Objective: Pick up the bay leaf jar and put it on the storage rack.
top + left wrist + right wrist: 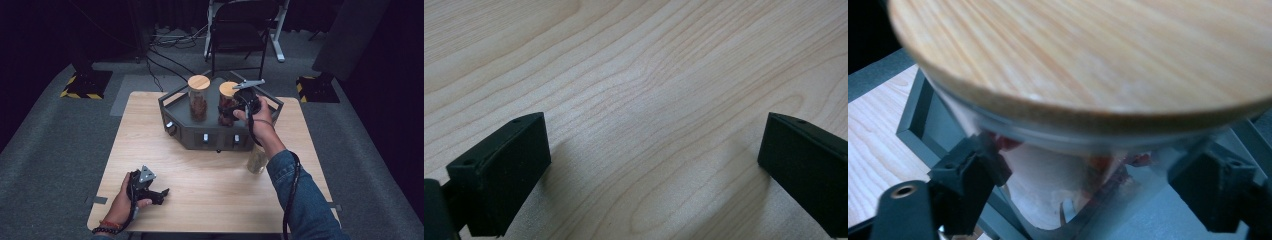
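Two glass jars with wooden lids stand on a dark grey tray [215, 136] at the table's far side. My right gripper [234, 107] reaches the right jar [227, 97] from the right side. In the right gripper view its black jaws [1088, 190] flank the glass body just under the wooden lid [1088, 55], with reddish contents behind the glass; the pads do not visibly press on it. The left jar [199, 97] stands free beside it. My left gripper [161, 193] rests on the table near the front left, jaws [654, 170] wide apart over bare wood.
A third glass jar [257, 160] stands on the wooden table [200, 175] just left of my right forearm. The tray has raised rims [913, 115] and small knobs on its front wall. A black chair [237, 30] and cables lie beyond the table.
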`<state>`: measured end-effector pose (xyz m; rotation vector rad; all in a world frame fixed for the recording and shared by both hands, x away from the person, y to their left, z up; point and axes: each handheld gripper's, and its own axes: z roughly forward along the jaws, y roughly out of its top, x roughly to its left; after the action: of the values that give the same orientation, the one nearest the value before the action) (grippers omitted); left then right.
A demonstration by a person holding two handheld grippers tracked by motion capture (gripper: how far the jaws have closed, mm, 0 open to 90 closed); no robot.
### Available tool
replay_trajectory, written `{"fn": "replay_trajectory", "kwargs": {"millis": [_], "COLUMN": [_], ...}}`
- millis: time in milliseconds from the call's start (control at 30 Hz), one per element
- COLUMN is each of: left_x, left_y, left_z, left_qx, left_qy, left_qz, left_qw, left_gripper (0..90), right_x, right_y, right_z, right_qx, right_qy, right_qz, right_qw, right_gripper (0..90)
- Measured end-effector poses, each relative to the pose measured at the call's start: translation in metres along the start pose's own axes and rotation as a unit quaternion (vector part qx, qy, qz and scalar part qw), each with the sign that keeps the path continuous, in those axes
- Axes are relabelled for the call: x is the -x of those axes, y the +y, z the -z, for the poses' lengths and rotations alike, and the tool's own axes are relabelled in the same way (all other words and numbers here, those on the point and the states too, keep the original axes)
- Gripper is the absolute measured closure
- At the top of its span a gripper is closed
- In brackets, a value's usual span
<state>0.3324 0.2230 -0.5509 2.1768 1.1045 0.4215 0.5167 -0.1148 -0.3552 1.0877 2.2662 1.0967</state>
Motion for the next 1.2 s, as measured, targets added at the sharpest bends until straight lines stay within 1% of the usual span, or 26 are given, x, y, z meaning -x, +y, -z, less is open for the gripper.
{"fn": "replay_trajectory", "kwargs": {"millis": [133,367,433,500,567,733,900,967,1033,1100,1200], "left_x": [0.0,0.0,0.0,0.0,0.0,0.0,0.0,0.0,0.0,0.0,0.0], "left_y": [0.0,0.0,0.0,0.0,0.0,0.0,0.0,0.0,0.0,0.0,0.0], "left_z": [0.0,0.0,0.0,0.0,0.0,0.0,0.0,0.0,0.0,0.0,0.0], "left_qx": [0.0,0.0,0.0,0.0,0.0,0.0,0.0,0.0,0.0,0.0,0.0], "left_qy": [0.0,0.0,0.0,0.0,0.0,0.0,0.0,0.0,0.0,0.0,0.0], "left_qz": [0.0,0.0,0.0,0.0,0.0,0.0,0.0,0.0,0.0,0.0,0.0], "left_qw": [1.0,1.0,1.0,1.0,1.0,1.0,1.0,1.0,1.0,1.0,1.0], "left_gripper": [0.2,0.3,0.3,0.3,0.3,0.3,0.3,0.3,0.3,0.3,0.2], "right_x": [0.0,-0.001,-0.001,-0.001,-0.003,-0.006,-0.007,-0.009,-0.01,-0.011,-0.012], "right_y": [0.0,-0.001,-0.002,-0.002,-0.002,-0.002,-0.004,-0.004,-0.005,-0.006,-0.007], "right_z": [0.001,0.002,0.002,0.002,0.001,0.001,-0.001,-0.002,-0.003,-0.003,-0.003], "right_qx": [0.003,0.003,0.006,0.009,0.006,0.007,0.001,-0.002,-0.011,-0.018,-0.025], "right_qy": [-0.007,-0.007,-0.016,-0.017,-0.019,-0.017,-0.015,-0.011,-0.006,-0.01,-0.015], "right_qz": [-0.003,0.001,0.0,-0.003,0.003,0.009,0.011,0.014,0.025,0.039,0.049], "right_qw": [1.0,1.0,0.9999,0.9998,0.9998,0.9998,0.9998,0.9998,0.9996,0.999,0.9984], "right_gripper": [13.5,8.2,6.3,4.1,2.2,2.0,2.0,2.0,2.0,2.0,2.0]}}
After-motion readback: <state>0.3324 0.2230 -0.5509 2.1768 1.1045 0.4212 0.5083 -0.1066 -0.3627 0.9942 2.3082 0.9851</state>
